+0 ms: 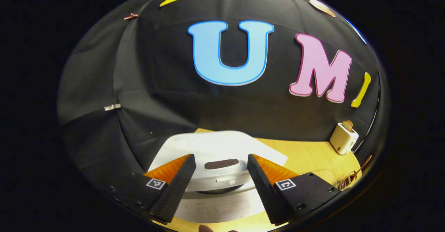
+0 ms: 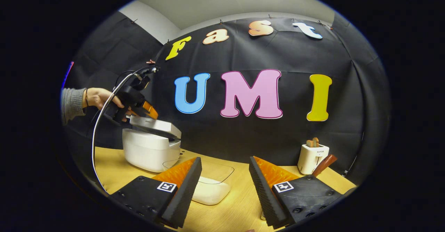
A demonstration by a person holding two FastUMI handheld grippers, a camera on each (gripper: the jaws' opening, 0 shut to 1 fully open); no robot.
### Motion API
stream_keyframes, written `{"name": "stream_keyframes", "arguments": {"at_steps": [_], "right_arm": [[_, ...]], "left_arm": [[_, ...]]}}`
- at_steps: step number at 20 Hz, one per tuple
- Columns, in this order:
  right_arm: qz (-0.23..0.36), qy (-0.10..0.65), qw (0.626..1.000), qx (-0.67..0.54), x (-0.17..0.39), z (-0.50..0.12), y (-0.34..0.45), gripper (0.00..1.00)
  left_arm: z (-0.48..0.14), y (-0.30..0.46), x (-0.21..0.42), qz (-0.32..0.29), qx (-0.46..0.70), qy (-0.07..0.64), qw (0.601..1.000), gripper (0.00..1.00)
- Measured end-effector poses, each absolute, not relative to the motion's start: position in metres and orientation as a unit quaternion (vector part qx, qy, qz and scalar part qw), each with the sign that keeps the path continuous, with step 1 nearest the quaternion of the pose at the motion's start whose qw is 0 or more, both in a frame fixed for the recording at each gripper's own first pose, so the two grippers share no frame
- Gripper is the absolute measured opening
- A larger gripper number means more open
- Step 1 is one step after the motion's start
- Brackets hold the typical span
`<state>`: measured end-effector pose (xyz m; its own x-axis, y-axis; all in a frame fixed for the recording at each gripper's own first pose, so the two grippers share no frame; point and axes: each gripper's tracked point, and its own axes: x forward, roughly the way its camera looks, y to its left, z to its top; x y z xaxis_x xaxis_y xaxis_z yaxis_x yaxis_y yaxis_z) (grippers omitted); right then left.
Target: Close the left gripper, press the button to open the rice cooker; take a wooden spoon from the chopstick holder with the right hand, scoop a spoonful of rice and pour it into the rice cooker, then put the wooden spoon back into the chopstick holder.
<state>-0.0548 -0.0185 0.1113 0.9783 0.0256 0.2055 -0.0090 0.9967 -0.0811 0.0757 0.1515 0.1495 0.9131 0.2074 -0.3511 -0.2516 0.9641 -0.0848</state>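
Lid-opening step: my left gripper (image 1: 221, 176), jaws apart, hovers over rice cooker (image 2: 149, 148), lid ajar. Right gripper (image 2: 225, 187) spread wide; next, wooden spoon (image 2: 324, 165) near table's right edge.

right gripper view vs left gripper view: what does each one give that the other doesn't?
Right gripper view adds: a hand holding the left gripper over the rice cooker, whose lid is ajar; the clear container of rice in full; the right gripper, open.
Left gripper view adds: a close look at the dark oval button on the lid, framed between that gripper's open fingers.
Both: the cooker, the white chopstick holder, the wooden table.
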Motion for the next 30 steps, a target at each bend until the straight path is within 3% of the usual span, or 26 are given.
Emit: {"name": "stream_keyframes", "arguments": {"at_steps": [7, 21, 26, 30], "right_arm": [[0.01, -0.093, 0.995, -0.041, -0.048, 0.101, -0.018, 0.86], [0.016, -0.08, 0.996, -0.032, -0.045, 0.092, -0.017, 0.86], [0.019, -0.085, 0.996, -0.029, -0.047, 0.095, -0.014, 0.86], [0.023, -0.083, 0.996, -0.033, -0.046, 0.092, -0.009, 0.86]], "left_arm": [[0.101, 0.146, 0.081, 0.122, -0.047, 0.218, 0.967, 0.99], [0.102, 0.135, 0.069, 0.106, -0.018, 0.194, 0.975, 0.99], [0.117, 0.136, 0.071, 0.111, -0.008, 0.16, 0.981, 0.96], [0.155, 0.121, 0.058, 0.096, -0.005, 0.078, 0.992, 0.96]]}}
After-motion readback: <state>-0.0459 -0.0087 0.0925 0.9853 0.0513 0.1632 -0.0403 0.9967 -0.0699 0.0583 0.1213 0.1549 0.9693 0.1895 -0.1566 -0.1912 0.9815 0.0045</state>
